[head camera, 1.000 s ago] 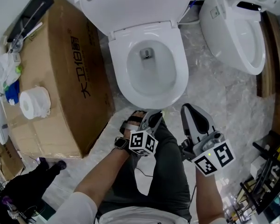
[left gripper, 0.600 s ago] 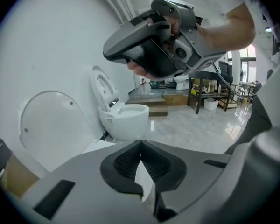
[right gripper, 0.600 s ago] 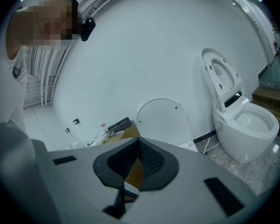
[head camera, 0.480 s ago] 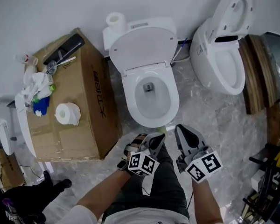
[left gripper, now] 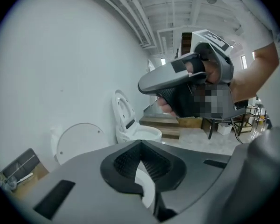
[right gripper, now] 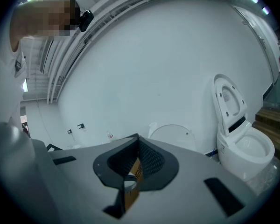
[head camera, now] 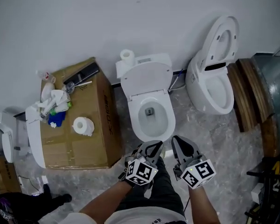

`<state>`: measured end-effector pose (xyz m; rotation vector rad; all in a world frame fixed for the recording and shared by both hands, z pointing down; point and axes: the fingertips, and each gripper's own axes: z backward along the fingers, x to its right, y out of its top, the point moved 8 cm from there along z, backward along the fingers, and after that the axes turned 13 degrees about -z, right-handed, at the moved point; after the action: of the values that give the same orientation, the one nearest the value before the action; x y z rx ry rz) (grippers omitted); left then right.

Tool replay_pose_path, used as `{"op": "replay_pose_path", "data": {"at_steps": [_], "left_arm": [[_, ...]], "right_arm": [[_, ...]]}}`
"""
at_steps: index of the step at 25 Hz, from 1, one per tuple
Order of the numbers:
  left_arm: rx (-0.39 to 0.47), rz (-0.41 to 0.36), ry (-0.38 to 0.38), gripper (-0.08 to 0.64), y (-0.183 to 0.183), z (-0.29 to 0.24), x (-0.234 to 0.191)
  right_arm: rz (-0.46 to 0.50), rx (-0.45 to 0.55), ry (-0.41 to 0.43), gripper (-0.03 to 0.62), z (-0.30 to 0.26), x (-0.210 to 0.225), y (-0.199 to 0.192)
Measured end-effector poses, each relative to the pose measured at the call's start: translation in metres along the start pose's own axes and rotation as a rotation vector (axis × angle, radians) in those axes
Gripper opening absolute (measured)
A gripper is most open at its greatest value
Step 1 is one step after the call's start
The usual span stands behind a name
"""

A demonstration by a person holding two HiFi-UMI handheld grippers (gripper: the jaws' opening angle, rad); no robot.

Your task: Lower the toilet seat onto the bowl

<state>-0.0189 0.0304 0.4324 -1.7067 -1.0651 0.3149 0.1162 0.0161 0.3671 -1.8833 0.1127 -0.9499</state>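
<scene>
Toilet seat [head camera: 146, 80] is tipped up against the tank at the far end of the bowl [head camera: 134, 118], so it's straight ahead of both claws and well apart from them. The left gripper [head camera: 153, 147] is lined up with the bowl's middle, while the right gripper [head camera: 181, 144] sits a bit off to the right. Both are pinched closed, nothing held. A forward reach over the bowl is probably needed, and the left looks marginally better placed.

Test/storage space, not a home bathrm: toilet [head camera: 149, 97] beside second toilet [head camera: 210, 87], cardboard box [head camera: 79, 129], sheeted floor [head camera: 214, 134], bare wall [head camera: 130, 17].
</scene>
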Motion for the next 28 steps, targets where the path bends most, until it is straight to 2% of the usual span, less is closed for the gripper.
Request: {"op": "replay_pose_path", "data": {"at_steps": [8, 17, 23, 28], "left_arm": [[0.100, 0.057, 0.098, 0.009, 0.080, 0.053, -0.030], [0.185, 0.122, 0.185, 0.011, 0.144, 0.107, -0.057], [0.254, 0.200, 0.213, 0.011, 0.172, 0.132, -0.064], [0.276, 0.214, 0.221, 0.011, 0.182, 0.143, -0.063]], "right_arm": [[0.083, 0.068, 0.013, 0.014, 0.019, -0.052, 0.049], [0.150, 0.097, 0.011, 0.014, 0.036, -0.096, 0.080], [0.181, 0.098, 0.038, 0.014, 0.043, -0.117, 0.091], [0.188, 0.098, 0.047, 0.014, 0.047, -0.129, 0.097]]}}
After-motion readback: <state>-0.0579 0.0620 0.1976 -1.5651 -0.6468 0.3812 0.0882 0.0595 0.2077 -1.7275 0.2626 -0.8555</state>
